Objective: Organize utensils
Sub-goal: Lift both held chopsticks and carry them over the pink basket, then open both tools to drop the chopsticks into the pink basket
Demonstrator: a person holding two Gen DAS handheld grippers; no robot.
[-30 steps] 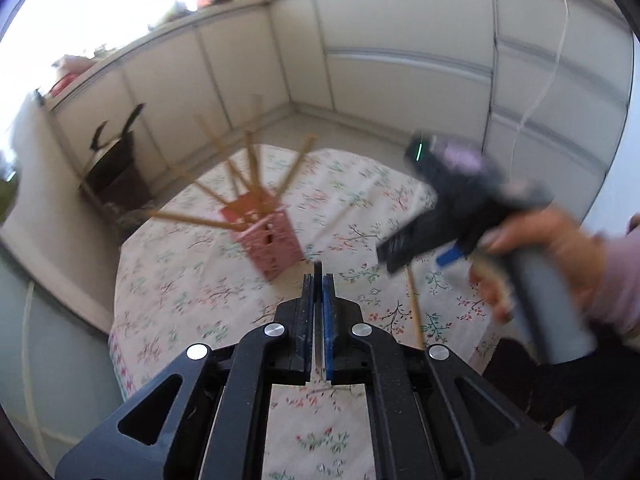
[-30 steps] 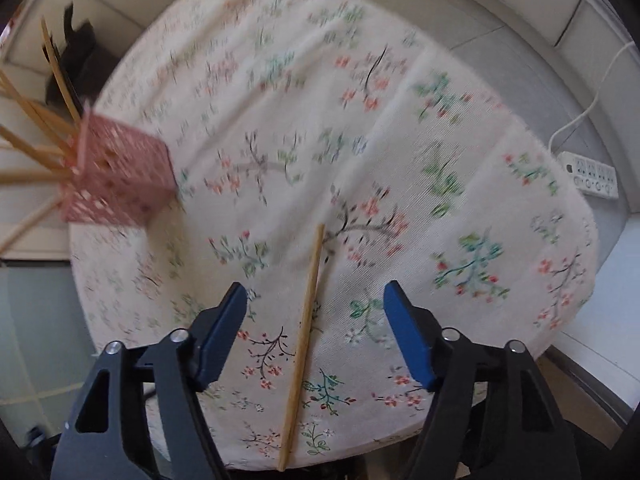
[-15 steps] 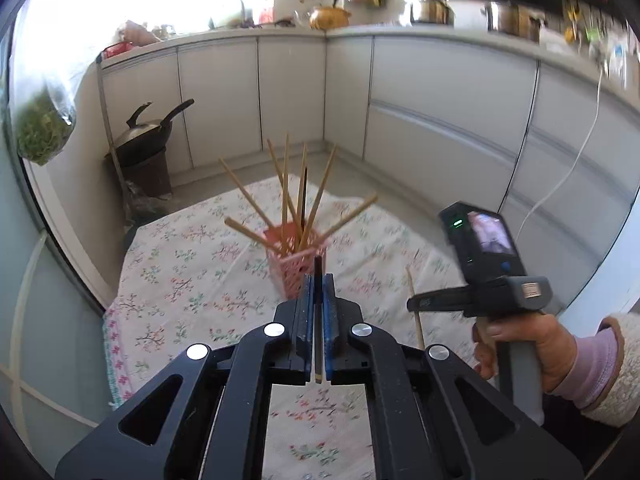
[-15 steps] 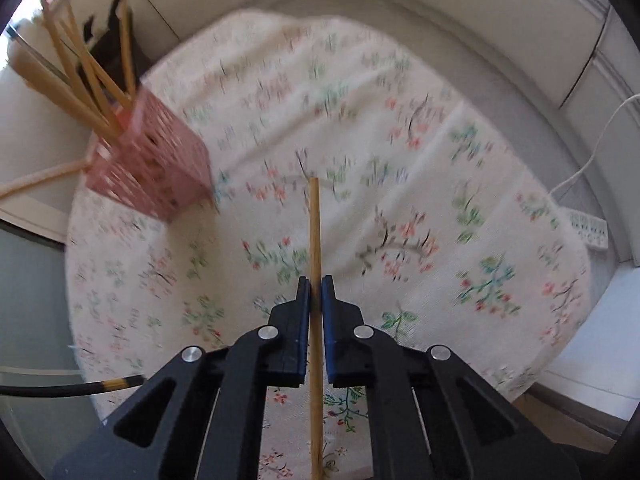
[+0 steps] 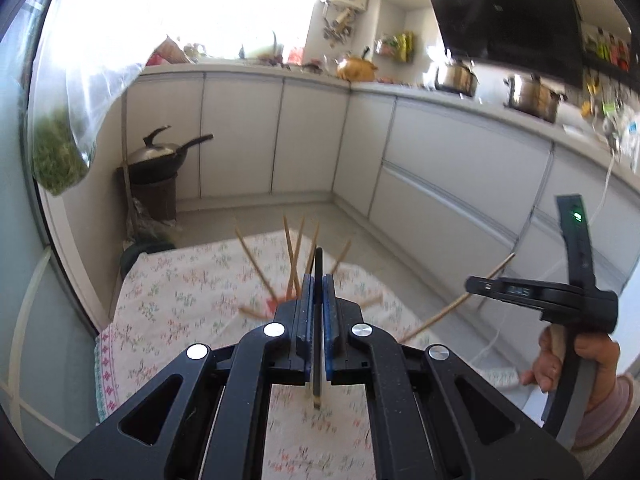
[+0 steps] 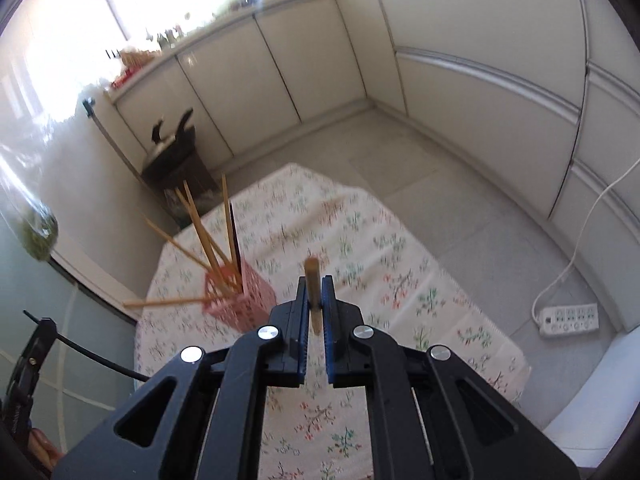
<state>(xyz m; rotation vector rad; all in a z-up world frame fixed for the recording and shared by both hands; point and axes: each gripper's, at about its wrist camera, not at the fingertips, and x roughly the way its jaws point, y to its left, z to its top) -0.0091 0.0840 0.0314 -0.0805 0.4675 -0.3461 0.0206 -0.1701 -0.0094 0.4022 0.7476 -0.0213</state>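
My left gripper (image 5: 316, 280) is shut on a dark chopstick (image 5: 318, 264) that stands upright between its pads, above the table. Behind it, the pink holder (image 5: 275, 303) is mostly hidden, with several wooden chopsticks fanning out of it. My right gripper (image 6: 315, 284) is shut on a wooden chopstick (image 6: 311, 270), held in the air to the right of the pink holder (image 6: 244, 304). In the left wrist view the right gripper (image 5: 480, 285) hangs at the right, a hand on its handle, with the wooden chopstick (image 5: 448, 312) slanting through it.
A table under a floral cloth (image 6: 392, 288) lies below both grippers. A wok on a dark stand (image 5: 158, 160) stands beyond its far left corner. White cabinets (image 5: 440, 168) line the room. A power strip (image 6: 568, 318) lies on the floor at the right.
My right gripper closed on the wooden chopstick that lay on the cloth and lifted it off the table. Both grippers have risen. The left stayed shut on the dark chopstick.
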